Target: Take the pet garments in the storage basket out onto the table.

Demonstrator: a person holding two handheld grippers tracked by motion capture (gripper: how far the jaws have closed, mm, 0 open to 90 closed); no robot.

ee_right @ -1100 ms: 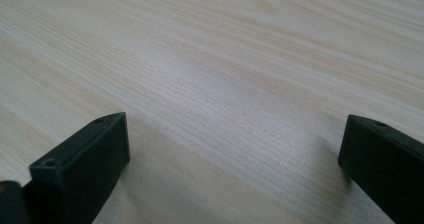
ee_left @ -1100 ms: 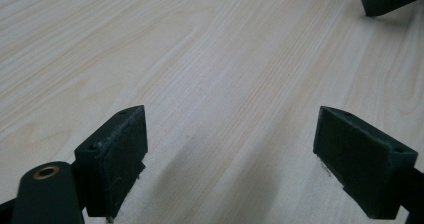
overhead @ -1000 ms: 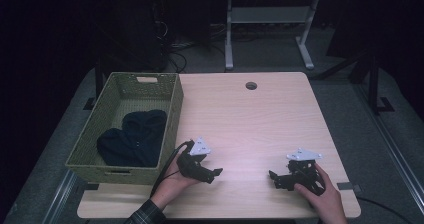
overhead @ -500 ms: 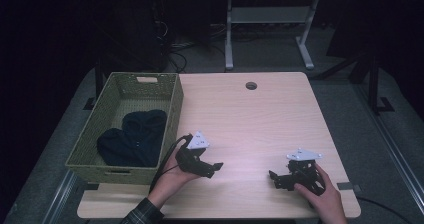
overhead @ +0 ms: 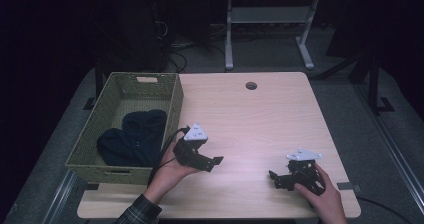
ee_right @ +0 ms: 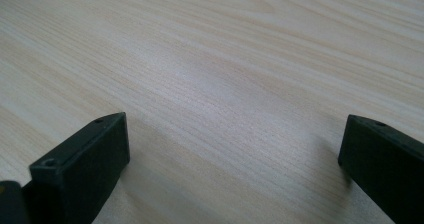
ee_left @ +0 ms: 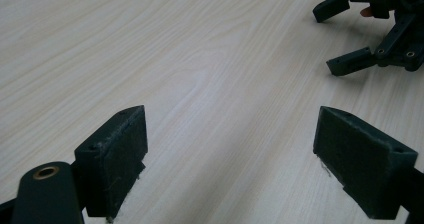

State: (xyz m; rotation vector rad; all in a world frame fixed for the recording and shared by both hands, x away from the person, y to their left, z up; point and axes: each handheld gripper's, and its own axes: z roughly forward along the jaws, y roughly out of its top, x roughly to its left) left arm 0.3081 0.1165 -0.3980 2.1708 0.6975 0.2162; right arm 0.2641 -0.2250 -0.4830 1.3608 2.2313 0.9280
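Room: dark around the work area, with a pale metal stand (overhead: pixel 270 29) on the grey floor at 12 o'clock beyond the tabletop.
Tabletop (overhead: pixel 260 119): light wood grain, with a round cable hole (overhead: pixel 251 85) toward 12 o'clock; its middle is bare.
Basket (overhead: pixel 172 106): green woven, rectangular, on the tabletop's 9 o'clock side, its long wall running along the edge of the wood.
Dark cloth (overhead: pixel 131 136): a bundled navy or black fabric lying inside the basket, toward its near end; what garment it is cannot be told.
Left tongs (overhead: pixel 216 162): held in the person's left hand (overhead: pixel 170 169) just beside the basket's near corner, at about 7 o'clock on the tabletop; the jaws are spread wide and grip nothing, pointing toward 3 o'clock. In the left gripper view, bare wood lies between the two pads.
Right tongs (overhead: pixel 276 179): held in the right hand (overhead: pixel 325 196) at about 5 o'clock, near the front edge; the jaws are spread apart with nothing between them, pointing toward 9 o'clock. The left gripper view shows them at its upper right (ee_left: pixel 345 31).
Spacing: the two tongs face each other, well apart.
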